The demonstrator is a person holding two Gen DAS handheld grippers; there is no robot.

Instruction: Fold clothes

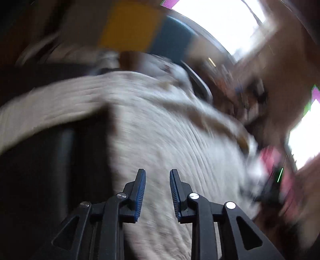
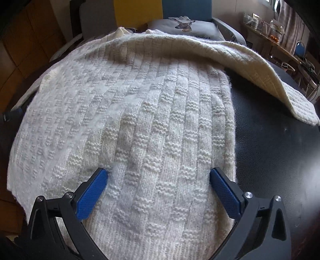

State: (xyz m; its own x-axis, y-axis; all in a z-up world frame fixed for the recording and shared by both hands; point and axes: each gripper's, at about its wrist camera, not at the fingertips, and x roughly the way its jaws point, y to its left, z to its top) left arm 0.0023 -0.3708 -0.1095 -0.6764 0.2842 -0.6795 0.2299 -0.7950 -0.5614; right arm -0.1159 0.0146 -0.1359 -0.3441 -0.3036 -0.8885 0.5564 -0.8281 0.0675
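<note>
A cream knitted sweater (image 2: 128,112) with a block pattern lies spread on a dark surface (image 2: 270,152). One sleeve (image 2: 260,66) runs out to the far right. My right gripper (image 2: 159,176) hovers wide open above the sweater's near part, its blue pads (image 2: 92,192) off the knit. The left wrist view is heavily blurred. There the sweater (image 1: 160,130) fills the middle, and my left gripper (image 1: 157,174) is open over it with a narrow gap and nothing between its blue pads (image 1: 140,192).
A grey cushion (image 2: 186,28) with a printed figure lies beyond the sweater, before yellow (image 2: 138,12) and blue (image 2: 186,8) panels. A cluttered wooden table (image 2: 280,46) stands at the far right. A blurred pink object (image 1: 274,160) sits at the right in the left wrist view.
</note>
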